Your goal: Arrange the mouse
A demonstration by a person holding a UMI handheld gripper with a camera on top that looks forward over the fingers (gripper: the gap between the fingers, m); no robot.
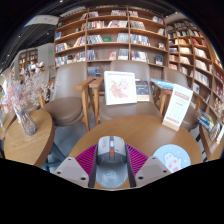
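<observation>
Gripping a grey mouse [111, 150] — clamped between the two pink pads [87, 157] of the hand-held gripper [111, 160], both pads pressing on its sides. Hovering over a round wooden counter [150, 133]. Lying just right of the fingers, a round light-blue card [172, 157]. Standing beyond, a white sign [120, 87] and a tilted display board [177, 104]. Sitting on a second round counter [25, 145] to the left, a vase of dried branches [24, 105]. Filling the background — tall bookshelves [110, 35].

Bright even indoor light, fisheye-curved edges
</observation>
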